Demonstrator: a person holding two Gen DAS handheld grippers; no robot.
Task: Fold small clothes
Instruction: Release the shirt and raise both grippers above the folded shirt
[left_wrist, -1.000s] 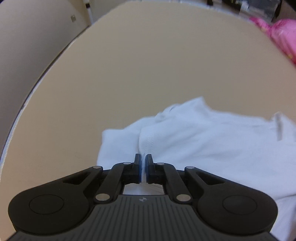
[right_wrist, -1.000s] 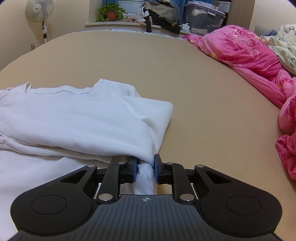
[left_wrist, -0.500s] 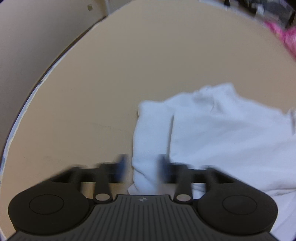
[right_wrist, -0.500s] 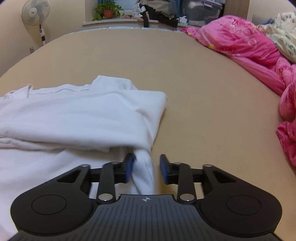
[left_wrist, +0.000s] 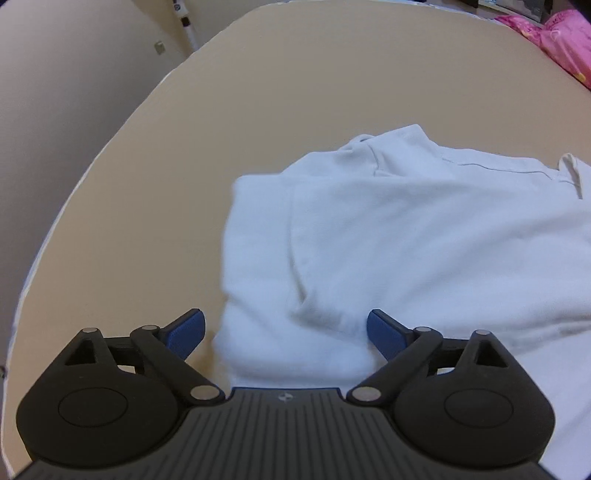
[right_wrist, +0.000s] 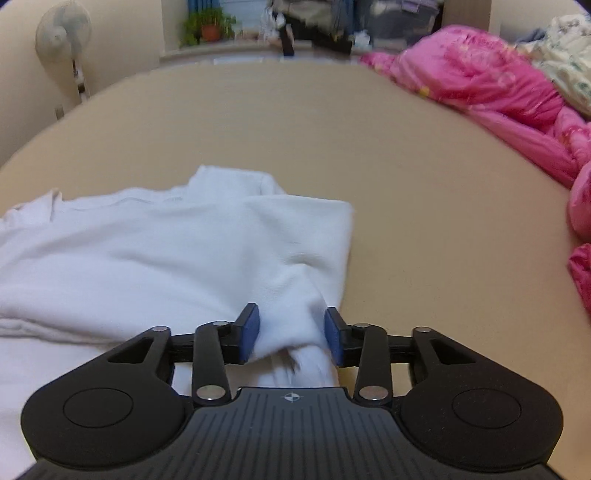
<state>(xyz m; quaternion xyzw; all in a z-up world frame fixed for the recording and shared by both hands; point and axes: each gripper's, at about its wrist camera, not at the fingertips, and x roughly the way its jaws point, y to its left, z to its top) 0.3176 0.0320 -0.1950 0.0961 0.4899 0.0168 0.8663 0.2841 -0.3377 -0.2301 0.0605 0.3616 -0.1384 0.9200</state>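
White shirt (left_wrist: 424, 236) lies half-folded on the bed (right_wrist: 406, 155). Both my jaws stand apart, gripping nothing. Next I'd grip the 12 o'clock hem corners evenly, keeping layers aligned.

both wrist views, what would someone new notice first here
A white garment lies partly folded on the tan surface, filling the near middle of both views. The left gripper and right gripper each sit open at its near edge, cloth between the blue pads but not pinched. Bright pink bedding is heaped along the far right side.
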